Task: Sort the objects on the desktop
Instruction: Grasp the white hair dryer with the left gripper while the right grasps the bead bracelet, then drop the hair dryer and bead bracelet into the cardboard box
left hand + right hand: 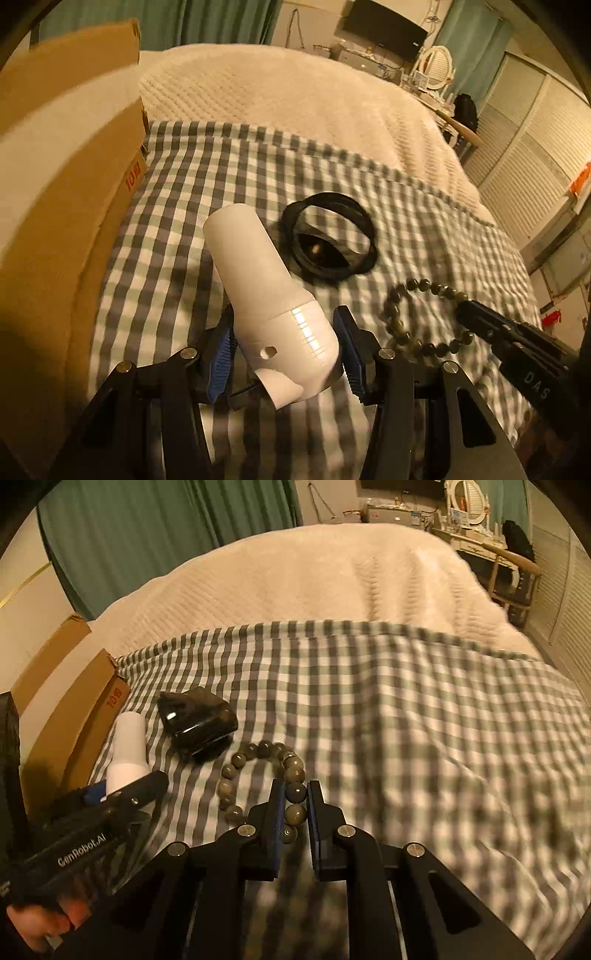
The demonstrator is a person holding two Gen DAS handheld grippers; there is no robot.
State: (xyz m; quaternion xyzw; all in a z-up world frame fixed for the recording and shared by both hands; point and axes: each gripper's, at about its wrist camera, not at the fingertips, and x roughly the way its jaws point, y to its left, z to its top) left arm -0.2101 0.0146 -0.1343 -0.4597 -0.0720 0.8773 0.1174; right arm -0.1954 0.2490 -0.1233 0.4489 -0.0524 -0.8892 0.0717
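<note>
My left gripper is shut on a white bottle and holds it tilted over the checked cloth. The bottle also shows at the left of the right wrist view. My right gripper is shut on a dark bead bracelet, which lies on the cloth; the bracelet also shows in the left wrist view, with the right gripper's fingers on it. A black case lies on the cloth just beyond the bracelet; it shows right of the bottle.
A brown cardboard box stands at the left edge of the cloth; it also shows in the right wrist view. A cream blanket covers the bed beyond the cloth. A dressing table stands far right.
</note>
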